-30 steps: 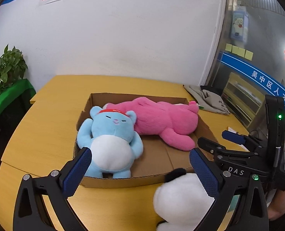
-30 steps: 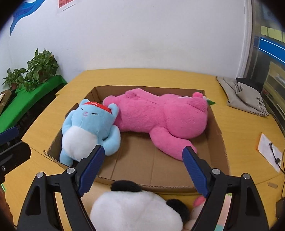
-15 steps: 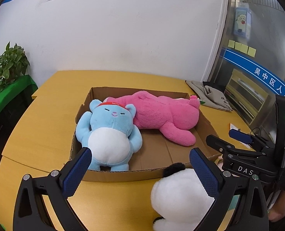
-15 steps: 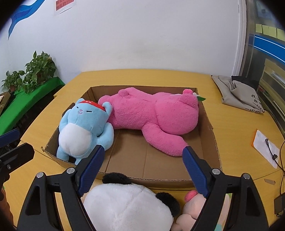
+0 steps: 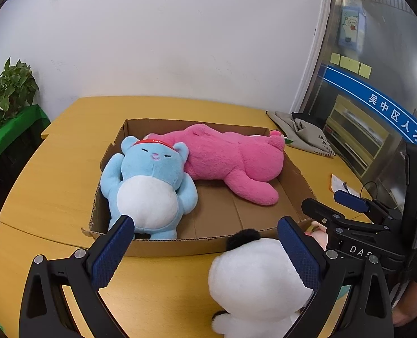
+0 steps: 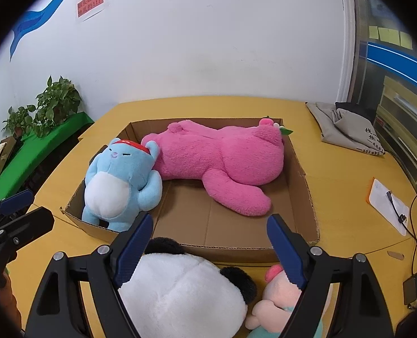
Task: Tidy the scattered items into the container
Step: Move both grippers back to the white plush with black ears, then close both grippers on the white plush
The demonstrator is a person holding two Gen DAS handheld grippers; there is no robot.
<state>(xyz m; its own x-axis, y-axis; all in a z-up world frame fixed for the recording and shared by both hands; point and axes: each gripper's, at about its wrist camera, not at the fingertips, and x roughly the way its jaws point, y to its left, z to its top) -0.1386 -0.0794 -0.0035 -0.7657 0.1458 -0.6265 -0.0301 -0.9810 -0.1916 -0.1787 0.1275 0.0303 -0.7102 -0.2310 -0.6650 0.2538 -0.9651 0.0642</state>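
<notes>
A shallow cardboard box (image 5: 197, 246) (image 6: 231, 250) sits on the yellow table. Inside lie a blue bear plush (image 5: 149, 188) (image 6: 121, 180) and a pink plush (image 5: 233, 160) (image 6: 222, 157). A white panda plush (image 5: 259, 278) (image 6: 185, 290) lies on the table in front of the box, with a small pink doll (image 6: 276, 295) beside it. My left gripper (image 5: 205, 245) is open, above the table near the panda. My right gripper (image 6: 208, 242) is open, above the panda and doll; it also shows in the left wrist view (image 5: 349, 214).
A grey folded bag (image 5: 304, 132) (image 6: 346, 126) lies at the table's far right. Papers and cables (image 6: 391, 202) lie at the right edge. Potted plants (image 6: 50, 104) stand on a green shelf to the left. A white wall is behind.
Both grippers have pulled back toward me and risen slightly. More of the panda and the pink doll shows in the right wrist view. The plushes have not moved.
</notes>
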